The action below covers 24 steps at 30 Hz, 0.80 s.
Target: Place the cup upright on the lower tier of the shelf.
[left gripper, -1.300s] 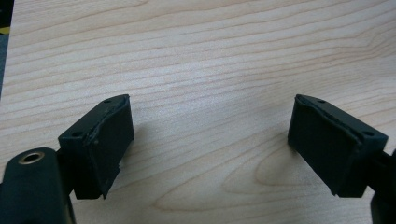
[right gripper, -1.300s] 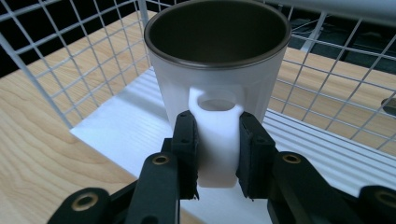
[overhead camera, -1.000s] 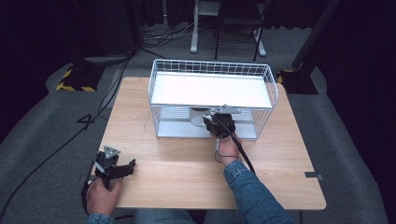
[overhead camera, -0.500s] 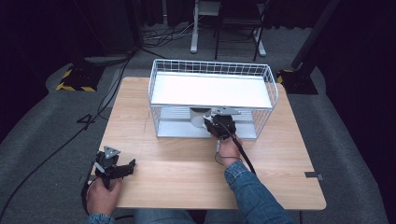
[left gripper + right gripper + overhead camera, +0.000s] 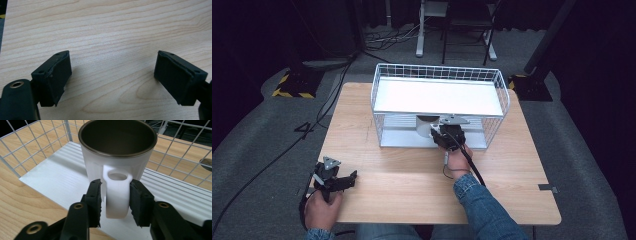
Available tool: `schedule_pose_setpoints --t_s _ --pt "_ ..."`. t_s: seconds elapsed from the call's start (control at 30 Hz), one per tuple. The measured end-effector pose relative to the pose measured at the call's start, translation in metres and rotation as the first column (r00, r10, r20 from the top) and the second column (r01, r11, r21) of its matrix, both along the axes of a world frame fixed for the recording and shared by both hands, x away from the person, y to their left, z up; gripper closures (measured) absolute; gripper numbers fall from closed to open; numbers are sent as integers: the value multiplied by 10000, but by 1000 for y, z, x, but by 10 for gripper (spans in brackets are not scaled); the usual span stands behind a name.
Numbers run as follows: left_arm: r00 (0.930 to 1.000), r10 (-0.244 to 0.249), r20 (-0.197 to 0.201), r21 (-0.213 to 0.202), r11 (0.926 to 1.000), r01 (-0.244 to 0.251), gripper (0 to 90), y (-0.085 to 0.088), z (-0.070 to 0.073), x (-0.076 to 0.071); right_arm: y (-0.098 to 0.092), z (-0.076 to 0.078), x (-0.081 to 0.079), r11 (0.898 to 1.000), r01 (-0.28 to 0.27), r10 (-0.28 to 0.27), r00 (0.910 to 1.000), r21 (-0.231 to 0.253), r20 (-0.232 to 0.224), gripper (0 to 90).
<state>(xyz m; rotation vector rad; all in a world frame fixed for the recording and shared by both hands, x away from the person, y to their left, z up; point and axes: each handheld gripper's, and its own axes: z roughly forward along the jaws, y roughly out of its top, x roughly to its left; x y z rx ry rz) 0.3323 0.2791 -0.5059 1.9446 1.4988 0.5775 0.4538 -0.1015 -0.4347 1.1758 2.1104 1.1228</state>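
Squarely upright on the lower white shelf [image 5: 62, 182] of the wire rack [image 5: 439, 75]: a white mug [image 5: 117, 157] with a dark metal lining, mouth up, handle turned toward the open front. Pinched by that handle [image 5: 117, 195] between the jaws of the right gripper [image 5: 115, 201], one pad on either flank, which looks like the sensible hold, since the body of the mug seems too broad for the jaws and the handle gives two flat faces. Reached in low from the table's near side, under the upper shelf [image 5: 439, 97], so probably either setting the mug down or about to draw it out; cannot say which from here. Seen from above, tucked beneath that upper shelf near the rack's middle, with the right gripper [image 5: 447, 137] and hand just outside the front edge.

Parked well apart at the near left corner: the left gripper [image 5: 337, 179], jaws spread wide with nothing but bare wood between them [image 5: 112, 72], likely kept clear to leave the right hand room.

Underneath everything, a light woodgrain table [image 5: 412, 185], otherwise bare, rack set toward its far half. Beyond, grey carpeted floor [image 5: 262, 125], dark curtains, trailing cables [image 5: 277, 155], a yellow-and-black striped stand base [image 5: 292, 85] at far left and furniture legs [image 5: 419, 30] behind.
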Motion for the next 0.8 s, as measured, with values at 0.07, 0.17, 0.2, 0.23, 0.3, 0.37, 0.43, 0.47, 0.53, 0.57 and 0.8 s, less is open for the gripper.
schedule_pose_setpoints --t_s 0.07,0.17,0.2,0.23,0.3,0.37,0.43,0.47,0.53,0.57,0.8 --pt "10000 1 1 -1 10000 -1 147 0 0 0 -1 2 -1 10000 -13 13 10000 40 22 589" --pt "10000 1 -2 2 10000 -1 147 0 0 0 -2 3 -3 10000 -42 41 10000 42 30 581" --pt "10000 0 0 -1 10000 0 147 0 0 0 -2 4 -4 10000 -60 60 10000 66 57 580" --pt "10000 2 -1 2 10000 -2 147 0 0 0 -3 6 -5 9999 -102 101 9999 119 81 578" --pt "10000 0 -1 3 10000 0 147 0 0 0 -6 11 -9 9995 -280 277 9995 153 158 567" --pt "10000 1 -1 0 10000 -1 147 0 0 0 -6 13 -11 9993 -349 346 9992 154 201 562" --pt "10000 0 -2 -1 10000 0 147 0 0 0 -8 18 -16 9984 -550 547 9982 144 228 555" --pt "10000 2 -4 3 10000 -2 147 0 0 0 -11 21 -21 9973 -713 708 9972 179 235 551" --pt "10000 1 -2 0 10000 -1 147 0 0 0 -12 23 -22 9968 -766 760 9968 225 256 550" --pt "10000 0 -1 -1 10000 0 147 0 0 0 -17 26 -27 9953 -905 897 9957 348 248 548" --pt "10000 0 1 -1 10000 0 147 0 0 0 -34 36 -44 9916 -1126 1109 9934 635 295 536"
